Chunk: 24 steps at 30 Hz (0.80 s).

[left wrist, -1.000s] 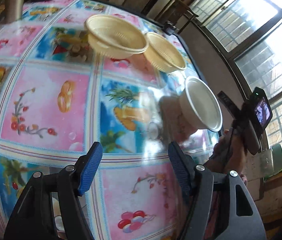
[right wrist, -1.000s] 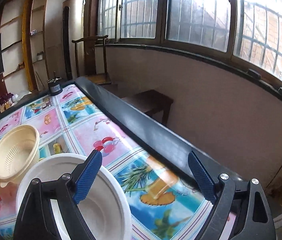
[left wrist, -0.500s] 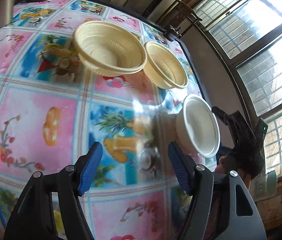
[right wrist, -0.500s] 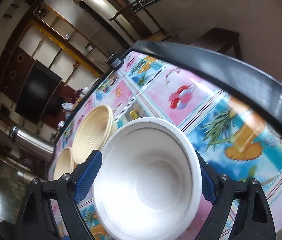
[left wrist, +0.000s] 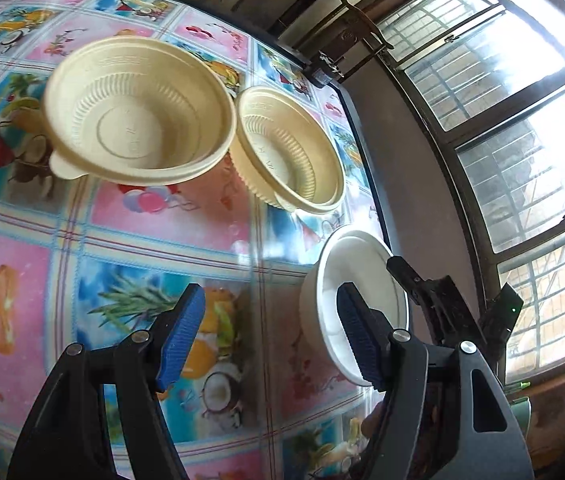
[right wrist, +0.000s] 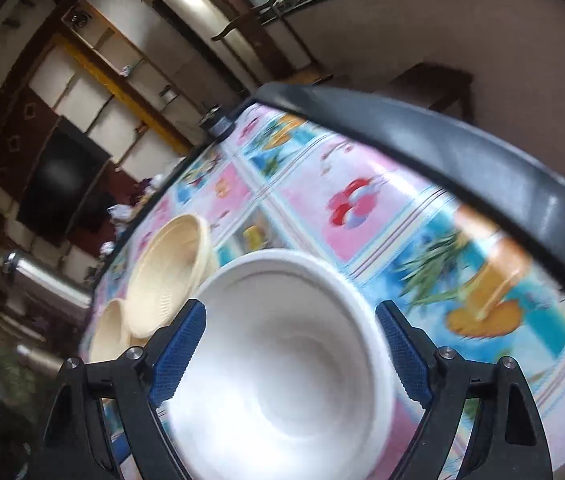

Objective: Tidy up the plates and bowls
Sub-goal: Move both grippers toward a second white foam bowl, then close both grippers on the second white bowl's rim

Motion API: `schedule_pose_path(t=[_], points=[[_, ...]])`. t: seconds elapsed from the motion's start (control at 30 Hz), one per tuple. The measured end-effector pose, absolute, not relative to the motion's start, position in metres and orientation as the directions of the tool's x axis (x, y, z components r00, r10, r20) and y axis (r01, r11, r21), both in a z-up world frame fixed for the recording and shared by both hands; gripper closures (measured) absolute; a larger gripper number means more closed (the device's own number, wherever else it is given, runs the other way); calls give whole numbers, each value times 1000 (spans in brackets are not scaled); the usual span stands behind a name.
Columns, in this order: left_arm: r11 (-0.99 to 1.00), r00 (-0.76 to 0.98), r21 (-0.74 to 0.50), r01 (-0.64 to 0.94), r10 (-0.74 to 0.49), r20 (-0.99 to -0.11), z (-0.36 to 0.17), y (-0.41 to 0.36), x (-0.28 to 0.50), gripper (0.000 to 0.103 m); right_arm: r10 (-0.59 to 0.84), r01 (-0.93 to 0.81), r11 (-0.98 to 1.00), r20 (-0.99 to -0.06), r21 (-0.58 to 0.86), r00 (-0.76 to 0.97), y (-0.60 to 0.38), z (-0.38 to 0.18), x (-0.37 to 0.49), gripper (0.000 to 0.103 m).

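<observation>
Three bowls are sitting on the picture table [left wrist: 22, 264]. Two tan bowls [left wrist: 138, 108] [left wrist: 294, 148] are touching side by side. One white bowl [right wrist: 282, 364] is sitting near the table edge. The right gripper [right wrist: 290, 352] is reaching around it, fingers wide apart. The left gripper [left wrist: 270, 340] is hanging over the table, wide apart and holding nothing.

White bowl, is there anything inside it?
The white bowl looks empty: only its smooth white inside shows. The tablecloth under it is hidden.
</observation>
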<state>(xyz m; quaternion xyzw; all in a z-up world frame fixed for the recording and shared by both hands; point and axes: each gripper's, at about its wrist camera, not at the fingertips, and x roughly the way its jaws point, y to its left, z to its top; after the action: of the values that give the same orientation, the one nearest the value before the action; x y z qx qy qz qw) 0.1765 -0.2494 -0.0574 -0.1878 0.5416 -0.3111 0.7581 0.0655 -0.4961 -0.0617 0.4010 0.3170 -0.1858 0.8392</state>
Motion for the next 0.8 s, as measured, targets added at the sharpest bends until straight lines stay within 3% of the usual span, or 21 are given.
schedule_pose_path(t=[0.2,0.27,0.43,0.5,0.67,0.8], points=[[736,247,-638,226,-677,-693,-67,-227,182,36,308,325,563,-558,760,771,-474,-70,91,13],[741,257,-636,216,-672,-695,-69,-218,186,36,368,281,551,-532,785,762,-467,-71,95,13],[731,259,-655,192,-681,-685,-73,-200,191,36,120,430,607,-612,669,782,-480,-64,91,13],[726,259,-661,188,-686,-680,-74,-197,192,36,138,427,609,-619,668,773,-481,-65,93,15],[704,277,-667,245,-710,-648,-65,-200,187,36,142,448,684,-708,576,692,-457,-71,91,51],[677,273,-670,305,-736,-620,-57,-212,184,36,192,444,669,-716,596,671,-454,-77,87,49]])
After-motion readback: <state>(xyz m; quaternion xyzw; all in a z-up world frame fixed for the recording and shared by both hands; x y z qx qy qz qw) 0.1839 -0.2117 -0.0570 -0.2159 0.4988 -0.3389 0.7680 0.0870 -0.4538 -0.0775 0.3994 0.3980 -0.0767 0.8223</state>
